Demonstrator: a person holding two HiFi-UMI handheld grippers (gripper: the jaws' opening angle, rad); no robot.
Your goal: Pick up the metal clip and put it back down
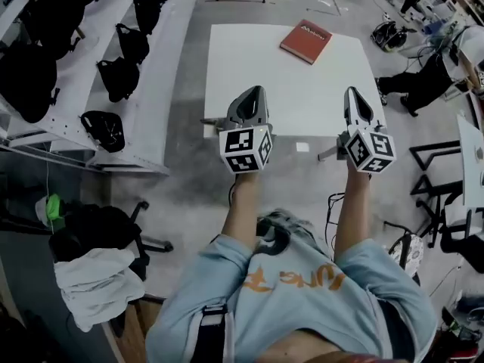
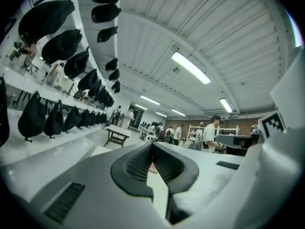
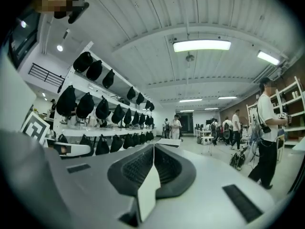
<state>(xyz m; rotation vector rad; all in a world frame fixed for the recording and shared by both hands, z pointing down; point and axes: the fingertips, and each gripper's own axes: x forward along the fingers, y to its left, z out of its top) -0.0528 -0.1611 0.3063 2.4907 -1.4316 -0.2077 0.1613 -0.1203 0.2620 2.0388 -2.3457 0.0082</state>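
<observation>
Your L gripper & R gripper are both shut, empty, over the table's near edge. No clip in view. Prob. light, stiff, slick: pinch it mid-body.

The table is white; the book is red with pale lettering; the left gripper and right gripper are grey with black ribbed pads; their cubes are white with black square markers; the shirt is light blue with orange print; the bags are black on white shelves; the floor is grey.
</observation>
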